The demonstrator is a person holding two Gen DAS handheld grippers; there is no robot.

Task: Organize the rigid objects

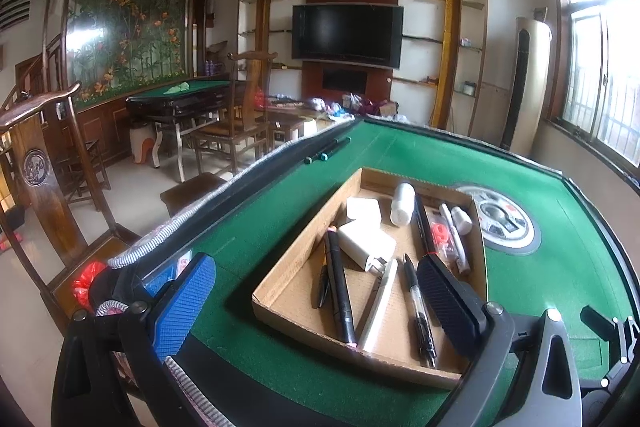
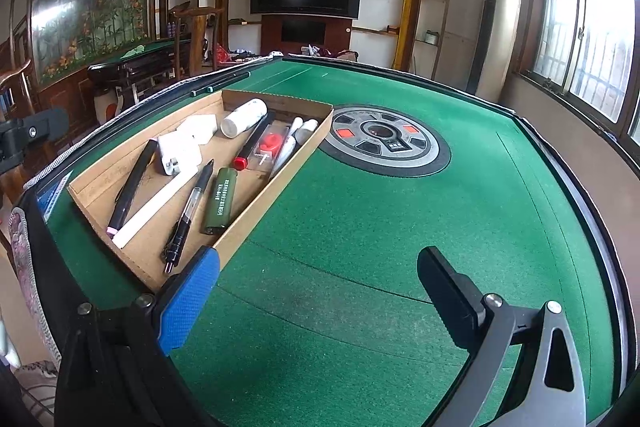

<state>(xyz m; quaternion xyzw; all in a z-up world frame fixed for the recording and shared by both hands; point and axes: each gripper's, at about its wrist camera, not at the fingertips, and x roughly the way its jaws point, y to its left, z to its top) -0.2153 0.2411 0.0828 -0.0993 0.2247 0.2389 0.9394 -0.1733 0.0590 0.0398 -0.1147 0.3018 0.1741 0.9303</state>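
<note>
Cardboard tray: on the green tabletop, long axis running away from the cameras.
Pens and green tube: lying in the tray, roughly lengthwise.
Left tool: spread, empty, above the tray's near end.
Right tool: spread, empty, over bare felt beside the tray.

Both hand-held grippers, left and right, gape (empty).

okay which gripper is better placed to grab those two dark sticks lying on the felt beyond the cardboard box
Left. The left gripper hangs open over the cardboard box, roughly in line with the two sticks. The right gripper is open over bare felt, off to the box's right.
</note>
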